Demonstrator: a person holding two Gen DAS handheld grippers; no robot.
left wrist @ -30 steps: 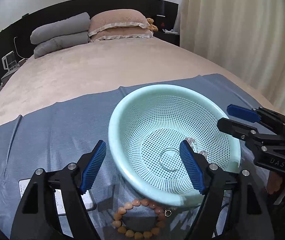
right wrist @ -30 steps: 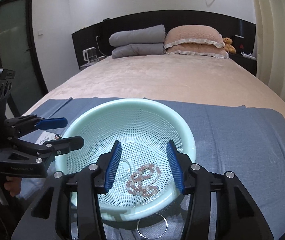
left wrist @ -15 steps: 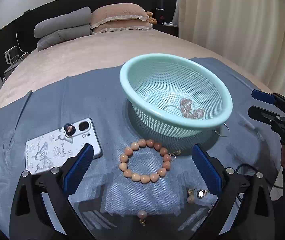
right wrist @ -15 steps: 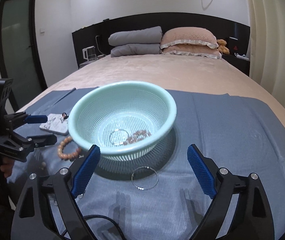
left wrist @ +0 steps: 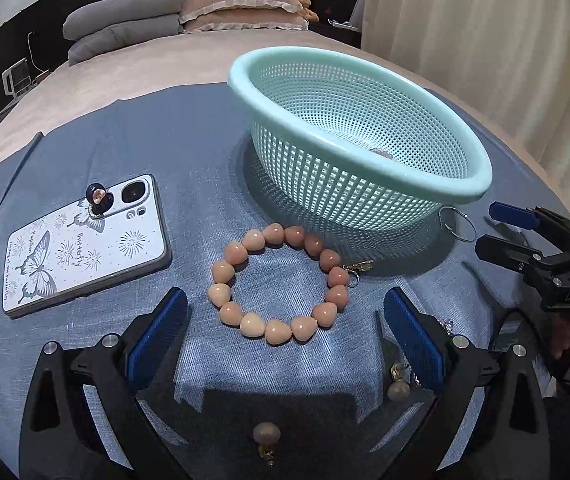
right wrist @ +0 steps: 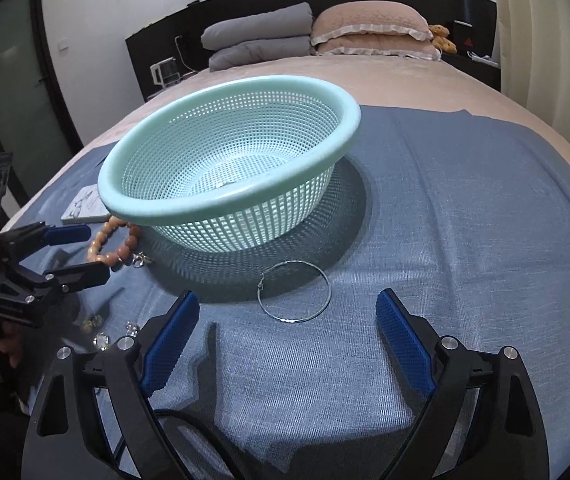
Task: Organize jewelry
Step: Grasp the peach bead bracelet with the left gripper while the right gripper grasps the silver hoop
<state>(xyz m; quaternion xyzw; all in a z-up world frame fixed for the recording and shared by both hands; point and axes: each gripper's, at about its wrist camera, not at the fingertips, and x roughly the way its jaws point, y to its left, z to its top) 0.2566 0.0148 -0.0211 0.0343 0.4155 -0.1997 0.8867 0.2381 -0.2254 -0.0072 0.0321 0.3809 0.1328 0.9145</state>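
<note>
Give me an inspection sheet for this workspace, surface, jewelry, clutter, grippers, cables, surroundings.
Surface: blue cloth spread over a beige bed.
Job's things: mint basket, upright, something pinkish barely visible inside; peach bead bracelet and thin wire hoop on the cloth beside it; small earrings near the front edge.
Clutter: phone, butterfly case, face down.
Grippers: left gripper jaws wide open with the bracelet just ahead; right gripper jaws wide open behind the hoop; both have just been opening, nothing held.
Cables: black cable under the right gripper.
Surroundings: pillows, dark headboard, curtain.
</note>
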